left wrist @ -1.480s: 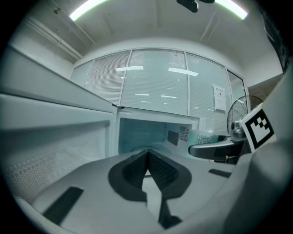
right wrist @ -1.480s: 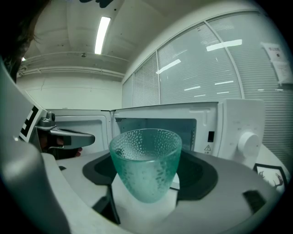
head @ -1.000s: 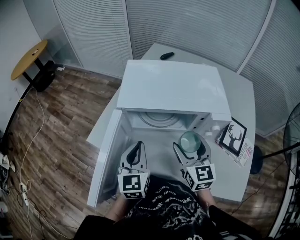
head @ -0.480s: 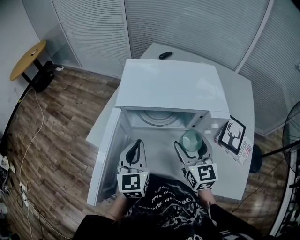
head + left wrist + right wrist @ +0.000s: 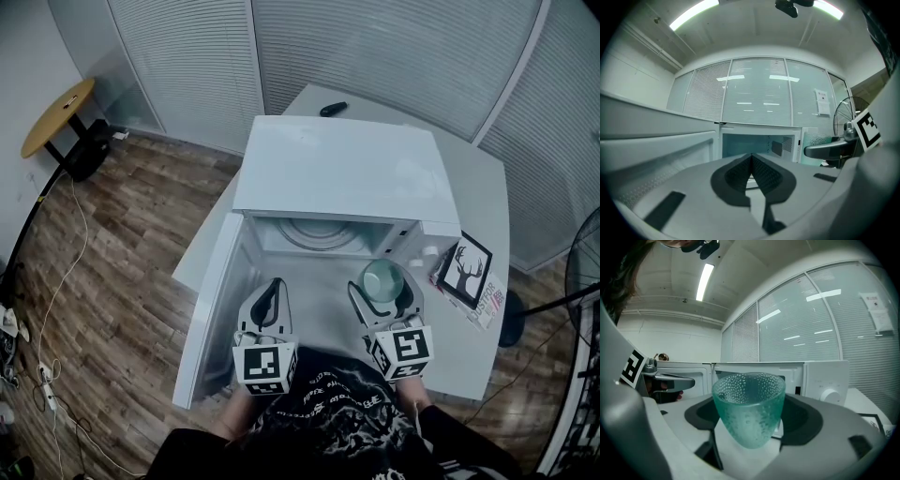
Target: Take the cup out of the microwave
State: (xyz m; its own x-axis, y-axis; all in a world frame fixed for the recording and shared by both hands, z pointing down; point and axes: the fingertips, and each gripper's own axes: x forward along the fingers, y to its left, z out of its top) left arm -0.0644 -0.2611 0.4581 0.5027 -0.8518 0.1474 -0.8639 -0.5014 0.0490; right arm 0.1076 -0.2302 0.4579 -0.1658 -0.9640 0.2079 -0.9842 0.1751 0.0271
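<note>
A green dimpled glass cup [image 5: 749,412] sits upright between the jaws of my right gripper [image 5: 749,427], which is shut on it. In the head view the cup [image 5: 382,281] hangs in front of the white microwave [image 5: 337,173], outside its open cavity [image 5: 314,236]. The microwave door [image 5: 211,314] is swung out to the left. My left gripper [image 5: 269,302] is shut with nothing in it, level with the right one, in front of the cavity. In the left gripper view its jaws [image 5: 751,174] meet, and the cavity [image 5: 757,146] shows beyond them.
The microwave stands on a white table [image 5: 487,187]. A framed deer picture [image 5: 466,274] lies right of the microwave near the table's edge. A dark small object [image 5: 332,109] lies behind the microwave. A fan [image 5: 586,262] stands at the right, and a round wooden table [image 5: 56,117] far left.
The right gripper with the cup has drifted very slightly; otherwise nothing has visibly moved.
</note>
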